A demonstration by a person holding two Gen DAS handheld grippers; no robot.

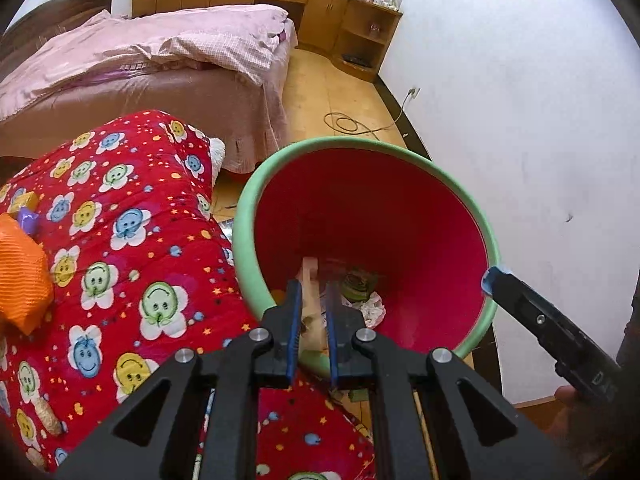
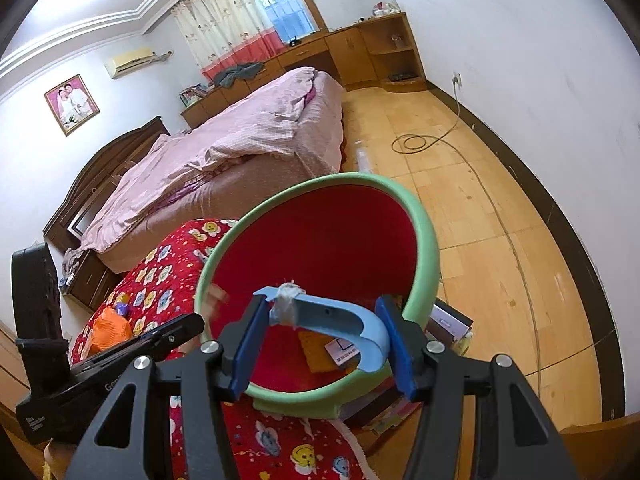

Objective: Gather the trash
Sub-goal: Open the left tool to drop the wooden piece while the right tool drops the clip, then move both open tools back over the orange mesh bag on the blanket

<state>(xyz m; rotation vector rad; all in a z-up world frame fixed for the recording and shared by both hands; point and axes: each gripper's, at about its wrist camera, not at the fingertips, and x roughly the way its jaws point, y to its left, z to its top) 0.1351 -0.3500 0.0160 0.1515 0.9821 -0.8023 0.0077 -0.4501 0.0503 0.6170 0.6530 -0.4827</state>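
A red bin with a green rim (image 1: 248, 216) stands tilted beside a red flower-print quilt (image 1: 120, 240). My left gripper (image 1: 313, 288) reaches over the near rim, shut on a pale stick-like scrap (image 1: 310, 276). Green wrappers (image 1: 356, 284) and crumpled white paper (image 1: 374, 308) lie in the bin. My right gripper (image 2: 322, 304) hangs over the bin's rim (image 2: 424, 240), shut on a curved light-blue plastic piece (image 2: 340, 314) with a wad of tape on it. One of its fingers (image 1: 516, 300) shows at the bin's right rim. The left gripper (image 2: 192, 322) enters from the left.
An orange object (image 1: 20, 276) and a small purple thing (image 1: 27, 218) lie on the quilt. A bed with pink covers (image 1: 140, 60) stands behind. A coiled cable (image 2: 416, 142) lies on the wooden floor. Books (image 2: 448, 320) sit stacked under the bin.
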